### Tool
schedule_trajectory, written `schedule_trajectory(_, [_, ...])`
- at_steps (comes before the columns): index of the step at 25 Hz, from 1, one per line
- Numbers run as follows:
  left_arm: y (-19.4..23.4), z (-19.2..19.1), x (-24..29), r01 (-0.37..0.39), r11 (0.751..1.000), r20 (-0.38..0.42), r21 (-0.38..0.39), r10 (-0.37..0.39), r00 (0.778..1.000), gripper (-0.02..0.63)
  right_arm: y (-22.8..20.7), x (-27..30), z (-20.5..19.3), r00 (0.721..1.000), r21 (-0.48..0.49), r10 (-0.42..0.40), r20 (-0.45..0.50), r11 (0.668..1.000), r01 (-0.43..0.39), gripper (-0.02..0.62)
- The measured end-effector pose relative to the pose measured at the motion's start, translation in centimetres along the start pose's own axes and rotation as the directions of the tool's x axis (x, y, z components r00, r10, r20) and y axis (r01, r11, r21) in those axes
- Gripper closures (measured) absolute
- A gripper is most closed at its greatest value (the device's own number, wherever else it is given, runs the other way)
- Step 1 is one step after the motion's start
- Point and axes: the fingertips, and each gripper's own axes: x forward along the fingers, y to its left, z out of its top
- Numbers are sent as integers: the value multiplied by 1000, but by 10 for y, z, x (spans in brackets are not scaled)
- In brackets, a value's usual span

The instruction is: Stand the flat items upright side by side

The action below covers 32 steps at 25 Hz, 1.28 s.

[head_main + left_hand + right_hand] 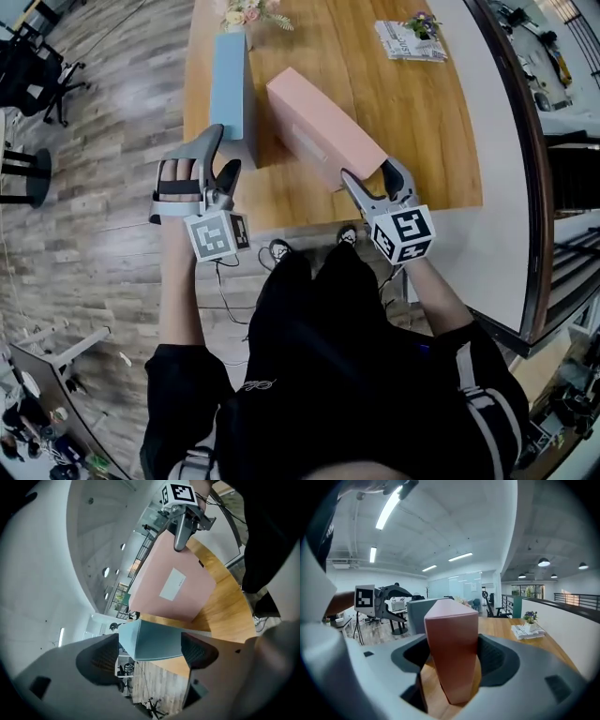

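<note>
- At the near edge of the table, the right gripper is clamping the near end of the pink box, with both pads pressing on its two broad faces.
- Toward the table's left edge, the left gripper is hanging with its jaws spread wide. The near end of the blue box is showing between them, and the pads are not pressing on it.
- The pink box is a long, flat, pale pink carton with plain faces, and it is standing on one long narrow side. A white label is showing on the broad face turned toward the blue box. Whether its near end is resting on the wood cannot be told.
- The blue box, matte grey-blue, is also standing upright on a long narrow side. It is running along the table's left edge, from the far edge toward the near one.
- The far ends of the two boxes are sitting close together, while their near ends are standing apart with bare wood between them.
- Near the far right corner, a stack of booklets is carrying a small pot of flowers.
- A pale bouquet is lying at the far edge, beyond the blue box.
</note>
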Motion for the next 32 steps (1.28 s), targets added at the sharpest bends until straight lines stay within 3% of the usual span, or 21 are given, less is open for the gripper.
schedule_trajectory(3, [2,1,5,41,998,-28,53,-39,999,181,14,4,0,1000,28,1,-19,1000,0,282])
schedule_trajectory(9, [-5,-13,13,125,982,-164,144,-101,981,172,42,21,3,998,93,34,-52,995,-29,279])
schedule_trajectory(14, [0,-12,23,110,983,-208,146,-78,975,210,67,33,9,979,131,200,-34,972,-194,265])
schedule_trajectory(16, [-6,-11,24,122,985,-208,123,-95,973,224,77,31,4,958,88,284,-41,956,-279,255])
schedule_trajectory(19, [-10,-9,25,115,987,-204,114,-90,975,224,84,25,-10,927,-73,365,-89,926,-371,241])
schedule_trajectory(24, [-11,-8,29,98,989,-194,109,-76,978,222,78,26,-17,913,-266,386,-129,874,-407,302])
schedule_trajectory(26, [-10,-6,30,88,990,-192,111,-65,979,219,77,30,-17,912,-302,389,-130,861,-410,347])
schedule_trajectory(32, [-13,-1,32,95,990,-207,101,-72,976,218,89,46,-13,912,-303,395,-111,860,-410,330])
